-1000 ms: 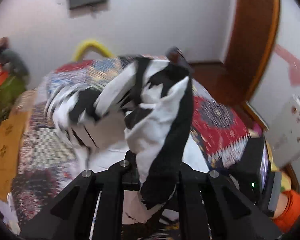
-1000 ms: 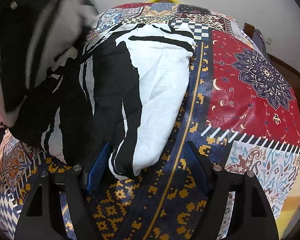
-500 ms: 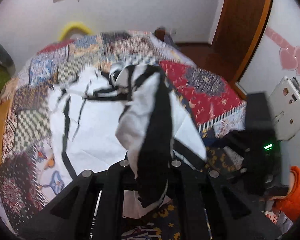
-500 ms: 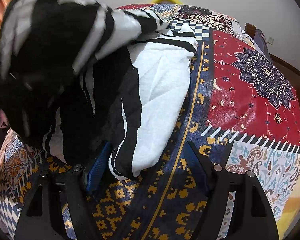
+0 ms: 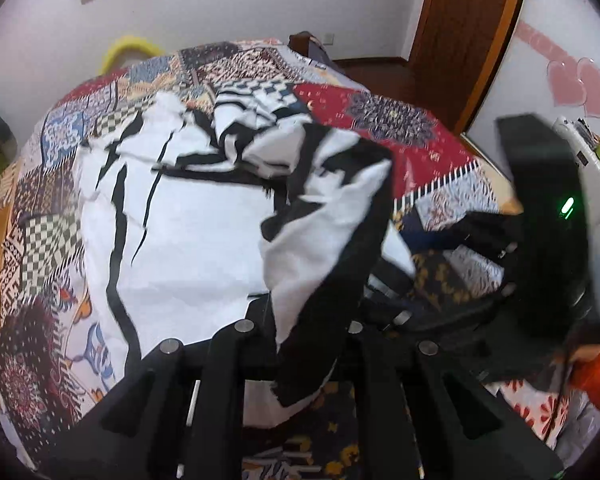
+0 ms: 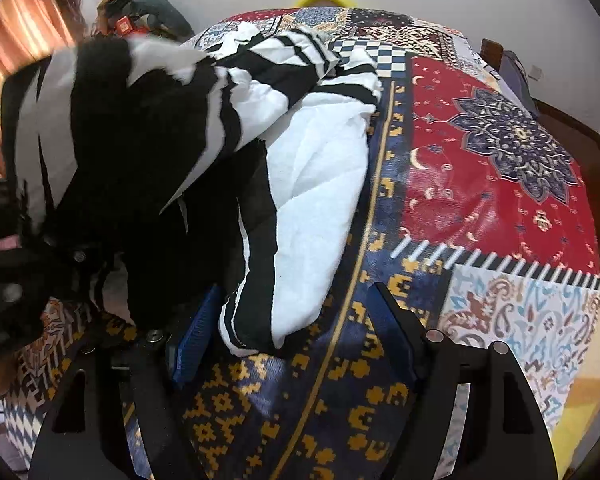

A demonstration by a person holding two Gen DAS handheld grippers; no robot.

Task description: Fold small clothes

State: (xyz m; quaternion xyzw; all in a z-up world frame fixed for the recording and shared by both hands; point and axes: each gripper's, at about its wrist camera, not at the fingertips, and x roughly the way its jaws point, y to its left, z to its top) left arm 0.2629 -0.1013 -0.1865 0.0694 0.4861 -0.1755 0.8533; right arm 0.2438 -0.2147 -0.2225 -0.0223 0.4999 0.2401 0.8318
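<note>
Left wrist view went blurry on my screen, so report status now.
Left claw shut on black-and-white striped cloth garment. Right claw open, garment hem between jaws. Nothing blocking on patterned bedspread.

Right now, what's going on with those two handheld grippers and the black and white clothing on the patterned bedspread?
A person is folding a black and white striped fabric garment on a colourful patchwork bedspread. The left gripper is shut on a bunched part of the garment, held raised over the rest. The right gripper rests open at the garment's near edge, its blue-padded fingers on either side of a folded end, not pinching it. The fold is not finished.
</note>
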